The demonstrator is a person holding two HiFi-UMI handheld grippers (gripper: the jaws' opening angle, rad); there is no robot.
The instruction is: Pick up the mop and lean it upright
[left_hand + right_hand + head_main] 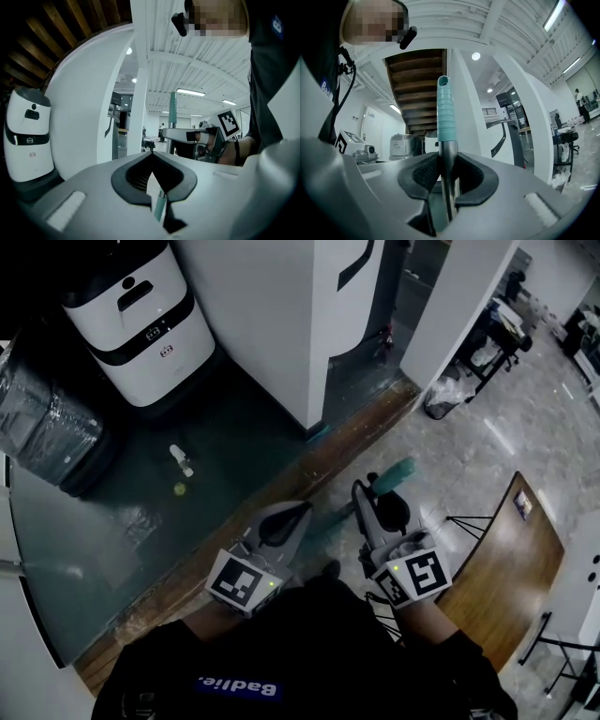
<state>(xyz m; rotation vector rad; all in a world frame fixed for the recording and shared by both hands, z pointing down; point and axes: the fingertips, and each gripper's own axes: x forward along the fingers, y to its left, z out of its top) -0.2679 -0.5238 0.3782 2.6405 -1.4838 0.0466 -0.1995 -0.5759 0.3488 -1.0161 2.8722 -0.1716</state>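
Note:
The mop stands nearly upright in front of me, held by both grippers. In the right gripper view its silver pole (pixel 448 180) runs up between the jaws to a ribbed teal grip (pixel 444 108); my right gripper (pixel 446 176) is shut on the pole. In the head view the teal grip (pixel 394 474) pokes out beyond the right gripper (pixel 373 507). My left gripper (pixel 286 524) sits lower and to the left. In its own view the left gripper (pixel 157 197) is shut on the teal lower pole (pixel 160 206). The mop head is hidden.
A white pillar (pixel 281 315) rises just ahead. Back left stand a white robot (pixel 141 320) and a dark wrapped unit (pixel 47 427). A small bottle (pixel 180 460) lies on the green floor. A wooden table (pixel 511 559) stands to the right.

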